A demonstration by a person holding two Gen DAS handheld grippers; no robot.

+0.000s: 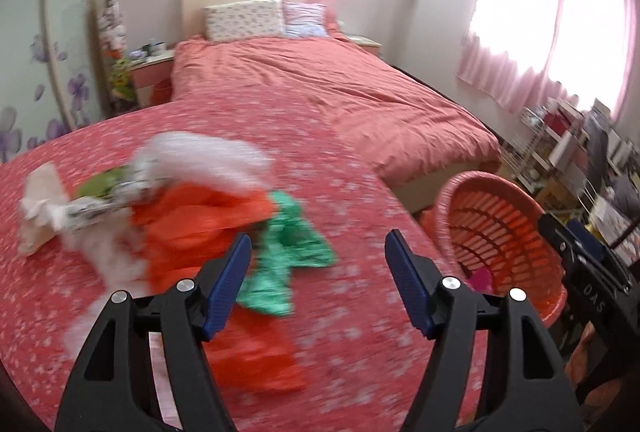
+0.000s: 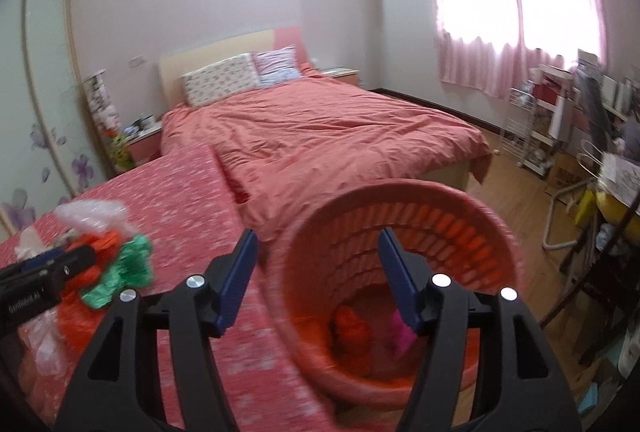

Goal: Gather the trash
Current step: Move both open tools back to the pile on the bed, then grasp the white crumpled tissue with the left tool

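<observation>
The right gripper (image 2: 318, 274) hangs with its jaws spread wide and nothing between them, above the near rim of an orange basket (image 2: 460, 208) that stands just off the right edge of the tabletop (image 2: 180, 184). An orange piece (image 2: 352, 330) and a pink piece (image 2: 400, 336) lie in the basket's bottom. Near the tabletop's left edge sits a pile of trash (image 2: 108, 256): clear, orange and green plastic. The left gripper (image 2: 44, 274) reaches in beside that pile, its jaws unreadable.

Bright daylight thru pink curtains (image 1: 540, 44), window blown out w/ glare. Trash pile (image 1: 192, 216) and basket (image 2: 400, 272) motion-blurred. Fisheye bends edges, dark corners.
</observation>
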